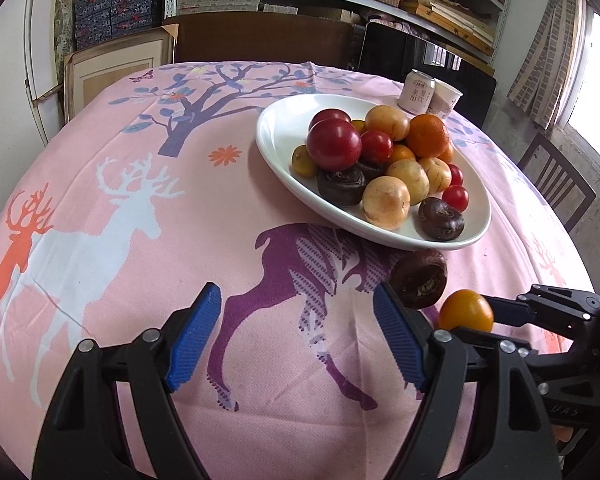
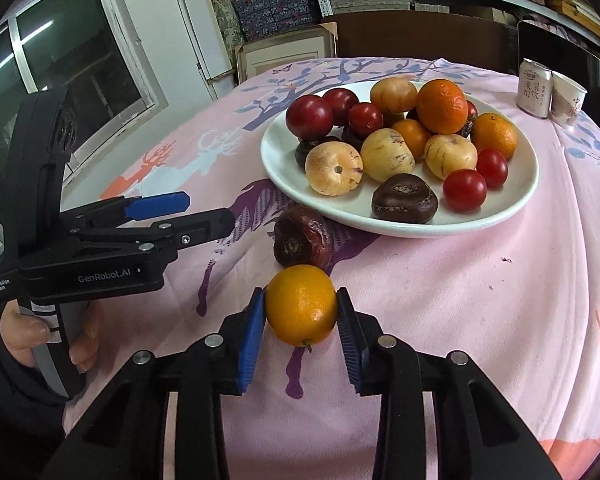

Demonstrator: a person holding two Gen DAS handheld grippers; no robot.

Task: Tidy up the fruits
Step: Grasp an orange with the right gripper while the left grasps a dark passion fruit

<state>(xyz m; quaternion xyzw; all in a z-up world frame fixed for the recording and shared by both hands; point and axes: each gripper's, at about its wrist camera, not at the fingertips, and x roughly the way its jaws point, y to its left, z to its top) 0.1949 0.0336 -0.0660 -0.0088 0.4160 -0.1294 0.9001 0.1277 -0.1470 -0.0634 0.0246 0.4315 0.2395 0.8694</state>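
A white oval plate (image 2: 516,204) (image 1: 276,128) on the pink deer tablecloth holds several fruits: red plums, small tomatoes, oranges, yellow striped melons and dark brown water chestnuts. One dark chestnut (image 2: 302,238) (image 1: 418,278) lies on the cloth just in front of the plate. My right gripper (image 2: 302,312) is shut on a small orange (image 2: 301,304), which also shows in the left wrist view (image 1: 466,311). My left gripper (image 1: 298,320) is open and empty, low over the cloth, left of the loose chestnut; it shows in the right wrist view (image 2: 204,210).
A drink can (image 2: 534,88) (image 1: 416,92) and a paper cup (image 2: 568,100) (image 1: 446,98) stand behind the plate at the right. Shelves of boxes and a dark chair back stand beyond the table. A wooden chair (image 1: 556,184) is at the right.
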